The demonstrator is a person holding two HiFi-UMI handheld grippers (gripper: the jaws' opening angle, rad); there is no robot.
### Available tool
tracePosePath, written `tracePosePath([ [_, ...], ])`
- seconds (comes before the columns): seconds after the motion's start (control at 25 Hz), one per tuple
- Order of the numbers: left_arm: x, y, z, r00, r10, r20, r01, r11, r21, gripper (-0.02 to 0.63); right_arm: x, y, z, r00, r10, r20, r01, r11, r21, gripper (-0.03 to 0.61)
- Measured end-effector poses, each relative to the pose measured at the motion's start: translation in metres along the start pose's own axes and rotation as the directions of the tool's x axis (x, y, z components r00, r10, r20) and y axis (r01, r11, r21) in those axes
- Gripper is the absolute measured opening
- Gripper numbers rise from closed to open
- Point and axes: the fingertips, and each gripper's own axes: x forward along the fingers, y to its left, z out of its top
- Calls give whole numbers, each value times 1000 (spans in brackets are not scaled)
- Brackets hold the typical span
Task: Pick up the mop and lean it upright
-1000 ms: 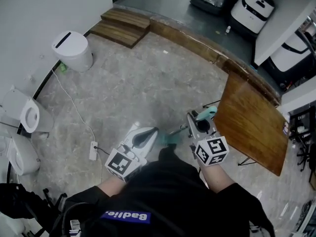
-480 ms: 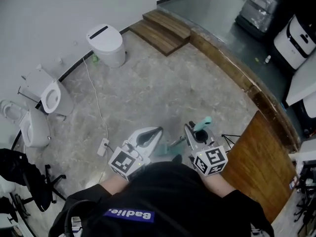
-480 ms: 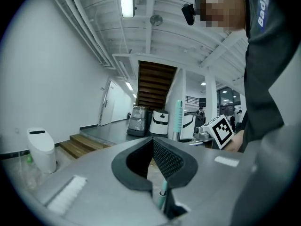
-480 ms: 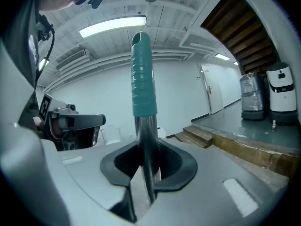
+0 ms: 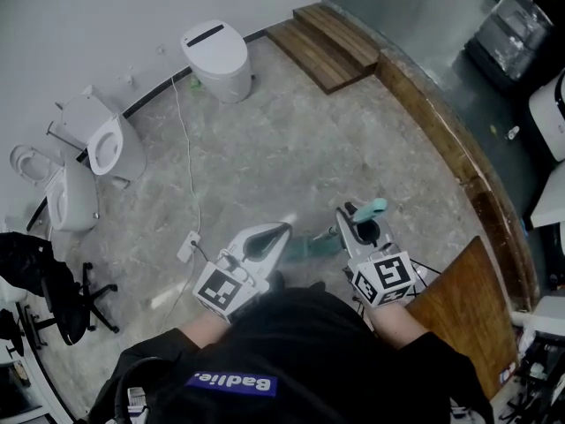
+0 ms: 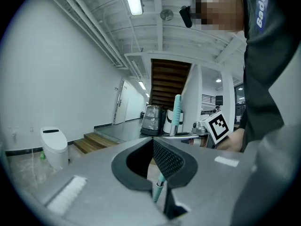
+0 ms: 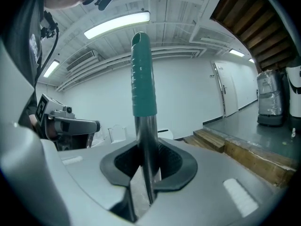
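The mop stands nearly upright in front of me. My right gripper (image 5: 357,223) is shut on its metal pole (image 7: 143,145) just under the teal grip (image 7: 142,79), which pokes up past the jaws (image 5: 372,208). A teal lower part of the mop (image 5: 309,246) shows between the two grippers. My left gripper (image 5: 278,232) hovers just left of the pole, its fingertips meeting (image 6: 153,142), with nothing pressed between the pads. Beyond them a thin stretch of the pole (image 6: 157,189) shows through the slot under the pads.
A white toilet (image 5: 216,56) and two more (image 5: 106,144) (image 5: 66,197) line the curved wall. A power strip (image 5: 188,246) with its cable lies on the floor. Wooden steps (image 5: 331,34), a wooden kerb (image 5: 441,122), a wooden board (image 5: 463,299) and a black chair (image 5: 44,290) surround me.
The head view has swung: toilets and wall slid further into view, the wooden board moved to the lower right. Both grippers keep their places and the right one still holds the mop pole.
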Motion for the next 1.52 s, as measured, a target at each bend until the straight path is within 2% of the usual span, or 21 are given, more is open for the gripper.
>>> tracePosePath([
  [0.24,25,67,7,998,-57,22,57,998,-10,20,61,-23,16,998,-58,3,58,997,-42,79],
  [0.4,42,117,25,991,-122,56,122,992,8,20,97,-36,27,991,-130,-5,130,989,-72,78],
  [0.6,63,171,45,978,-198,57,198,980,6,20,137,-58,42,975,-223,7,223,970,-95,77],
  [0.8,82,212,49,976,-210,63,211,978,-2,20,180,-75,49,967,-256,7,256,962,-93,77],
  [0.96,99,234,54,981,-189,47,189,982,-2,20,210,-87,65,973,-228,14,229,970,-82,77],
  [1.12,125,261,54,991,-123,43,123,992,14,20,252,-107,79,987,-160,14,160,985,-63,77],
  [1.32,162,295,74,999,-3,42,1,999,51,20,305,-129,89,1000,-9,-6,9,999,-53,76],
  [1.52,198,312,92,994,103,22,-104,993,48,20,344,-144,99,989,147,-14,-148,987,-55,77],
])
